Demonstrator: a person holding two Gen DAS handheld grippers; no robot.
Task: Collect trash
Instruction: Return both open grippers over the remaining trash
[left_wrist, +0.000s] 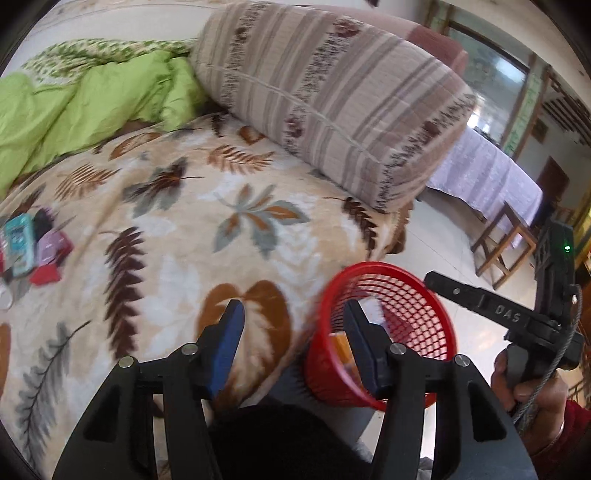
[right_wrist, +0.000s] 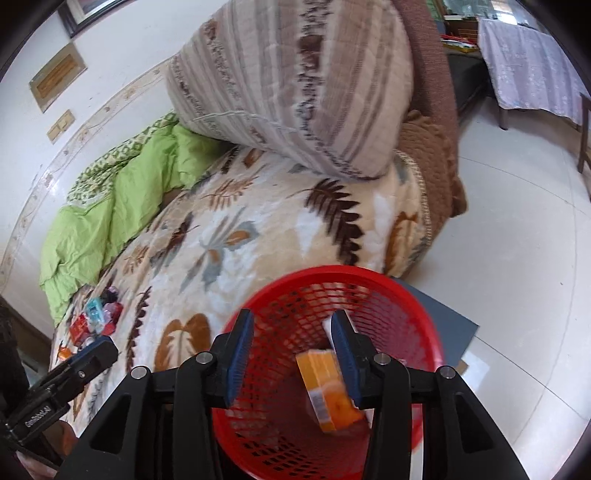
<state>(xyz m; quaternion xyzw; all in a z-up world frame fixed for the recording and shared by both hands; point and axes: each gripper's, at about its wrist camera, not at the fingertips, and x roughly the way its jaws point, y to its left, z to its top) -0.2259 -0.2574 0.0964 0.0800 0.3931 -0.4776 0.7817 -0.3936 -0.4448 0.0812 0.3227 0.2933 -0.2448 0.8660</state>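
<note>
Now right gripper (right_wrist: 291, 354) is hanging released above red basket (right_wrist: 413, 317); orange carton (right_wrist: 325, 387) is lying inside. Left gripper (left_wrist: 291, 347) is gaping empty. Remaining wrappers (left_wrist: 33, 247) on bed (left_wrist: 177, 236) are looking light, crinkly; pinch edges.

Orange box (right_wrist: 327, 391): motion-blurred inside red basket (right_wrist: 406, 295), label unreadable. Small packets (left_wrist: 33, 243) on bed: blurred, partly cut off at left edge, kinds not discernible. Basket's base hidden behind fingers (right_wrist: 240, 354).
</note>
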